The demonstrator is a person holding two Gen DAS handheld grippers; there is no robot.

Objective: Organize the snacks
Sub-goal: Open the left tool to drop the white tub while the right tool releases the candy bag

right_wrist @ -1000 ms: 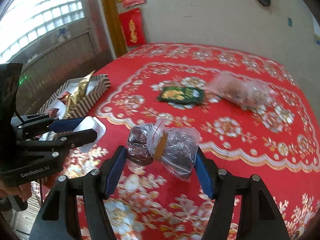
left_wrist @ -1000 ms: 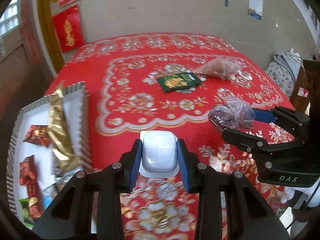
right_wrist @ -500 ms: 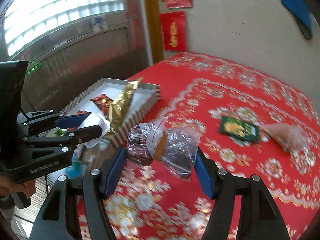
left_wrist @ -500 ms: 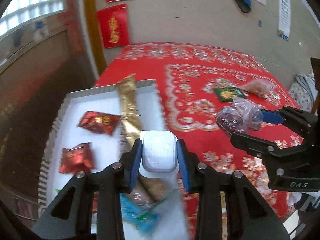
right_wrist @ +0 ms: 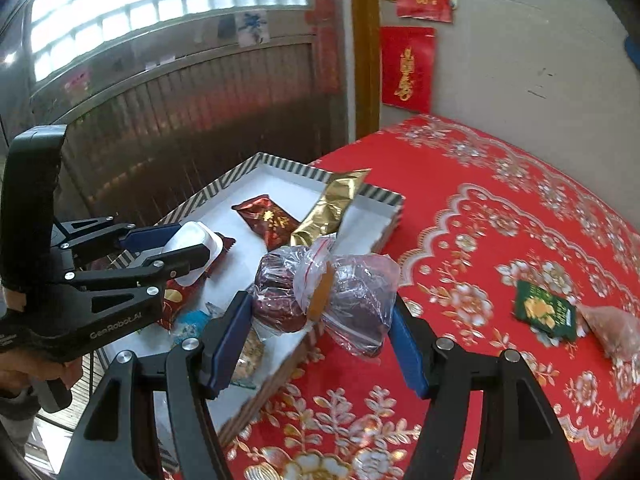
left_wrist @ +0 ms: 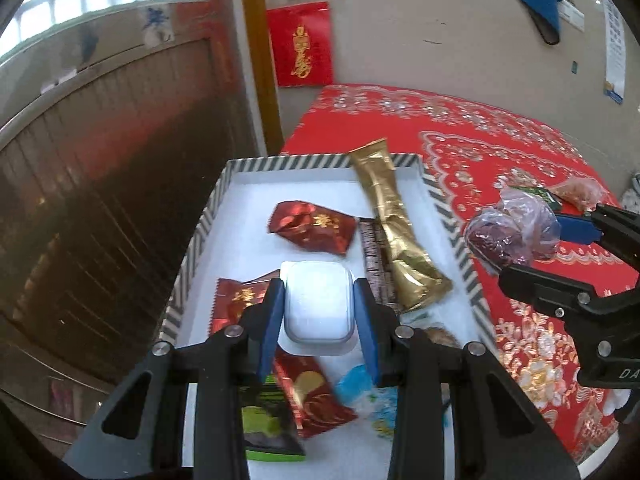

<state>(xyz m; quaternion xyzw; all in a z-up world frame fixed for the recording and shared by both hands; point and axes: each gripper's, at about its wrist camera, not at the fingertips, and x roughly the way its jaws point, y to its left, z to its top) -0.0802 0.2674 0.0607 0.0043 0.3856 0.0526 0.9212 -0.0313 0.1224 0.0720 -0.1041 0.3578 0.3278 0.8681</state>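
My left gripper [left_wrist: 319,322] is shut on a white plastic snack cup [left_wrist: 318,306] and holds it above the striped-rim white tray [left_wrist: 248,164]. The cup also shows in the right wrist view [right_wrist: 192,250]. My right gripper [right_wrist: 320,338] is shut on a clear bag of dark red dates [right_wrist: 326,294] and holds it over the tray's right rim [right_wrist: 382,196]. The bag also shows in the left wrist view [left_wrist: 510,232]. The tray holds a gold packet [left_wrist: 394,228], red packets [left_wrist: 312,226] and several other snacks.
A green packet [right_wrist: 546,310] and a clear bag of brownish snacks [right_wrist: 616,334] lie on the red floral tablecloth [right_wrist: 500,208] to the right. A dark slatted wall and the table edge lie left of the tray.
Both grippers have swung left from over the tablecloth to the tray, each still holding its snack. The left one is now above the tray's middle, the right one at its right rim.
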